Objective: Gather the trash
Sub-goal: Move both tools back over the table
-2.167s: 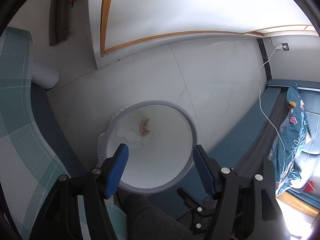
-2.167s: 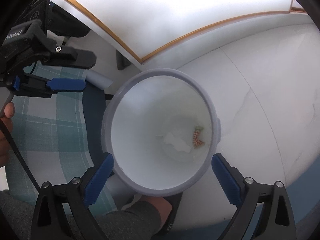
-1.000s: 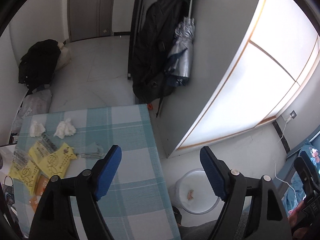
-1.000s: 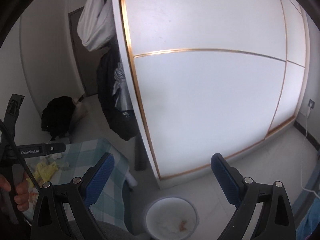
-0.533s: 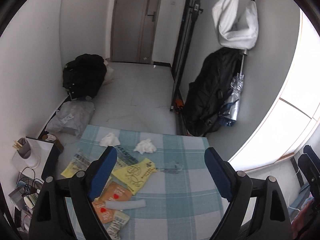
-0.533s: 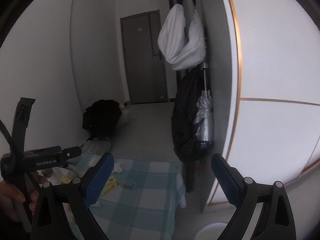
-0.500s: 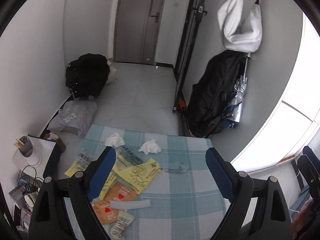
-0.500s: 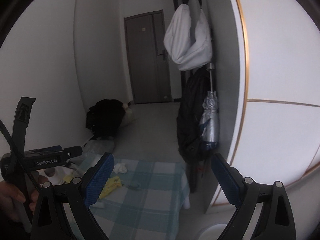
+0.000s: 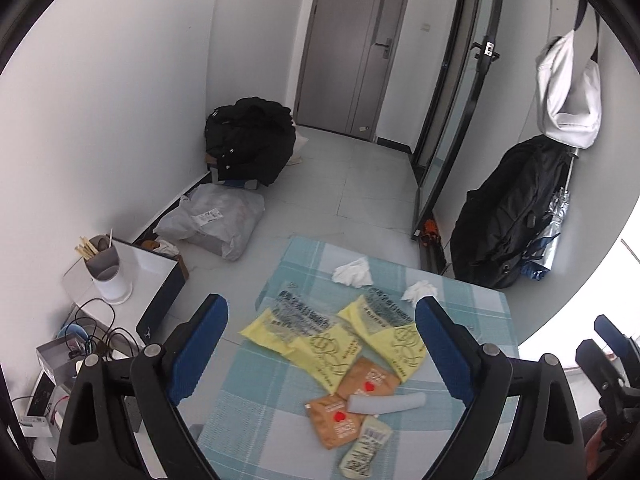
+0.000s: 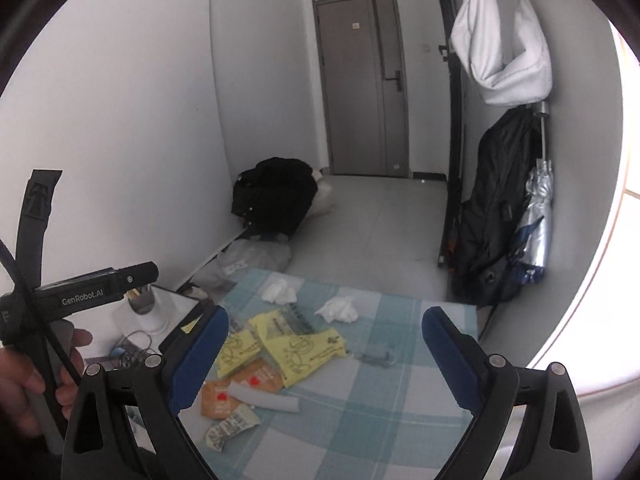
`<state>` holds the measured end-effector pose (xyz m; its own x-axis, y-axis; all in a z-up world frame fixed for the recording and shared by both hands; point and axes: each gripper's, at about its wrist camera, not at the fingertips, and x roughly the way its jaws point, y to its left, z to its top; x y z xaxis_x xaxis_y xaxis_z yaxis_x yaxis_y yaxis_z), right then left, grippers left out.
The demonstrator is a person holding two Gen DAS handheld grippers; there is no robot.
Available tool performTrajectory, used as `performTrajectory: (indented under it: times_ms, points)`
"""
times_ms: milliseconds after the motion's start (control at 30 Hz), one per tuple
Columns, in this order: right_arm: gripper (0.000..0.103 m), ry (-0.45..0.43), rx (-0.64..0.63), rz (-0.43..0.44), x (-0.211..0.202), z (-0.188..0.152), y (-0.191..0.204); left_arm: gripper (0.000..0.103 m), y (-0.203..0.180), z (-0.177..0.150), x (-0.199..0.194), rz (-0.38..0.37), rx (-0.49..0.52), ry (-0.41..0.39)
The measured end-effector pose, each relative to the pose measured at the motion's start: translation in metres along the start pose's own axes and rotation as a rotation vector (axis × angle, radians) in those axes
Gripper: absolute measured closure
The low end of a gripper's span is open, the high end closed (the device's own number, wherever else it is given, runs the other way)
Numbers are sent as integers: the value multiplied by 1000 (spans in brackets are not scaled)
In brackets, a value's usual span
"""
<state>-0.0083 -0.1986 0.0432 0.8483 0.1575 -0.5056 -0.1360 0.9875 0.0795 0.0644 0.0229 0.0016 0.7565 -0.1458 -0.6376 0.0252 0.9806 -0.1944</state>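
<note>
Both grippers are hanging empty over the table (image 9: 256,400), left gripper (image 9: 320,350) jaws having just been opening, right gripper (image 10: 322,354) jaws apart. The grey tube (image 9: 386,403) is lying topmost, so it is looking like the easiest piece to pinch first.

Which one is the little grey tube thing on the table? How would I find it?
Look at the table with the blue-and-white checked cloth, then at the pile of wrappers near its front edge. The grey tube lies flat across the two orange packets, just below the yellow bags. It is the only plain, rounded piece there; everything around it is flat and printed.
</note>
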Motion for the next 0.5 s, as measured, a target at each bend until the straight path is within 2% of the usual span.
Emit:
performTrajectory:
  times_ms: [333, 500]
  points:
    - [5, 147, -23, 25, 56, -25, 32, 10, 45, -8, 21, 5, -58, 31]
    - [5, 278, -16, 43, 86, -41, 39, 10, 59, -9, 29, 2, -91, 62]
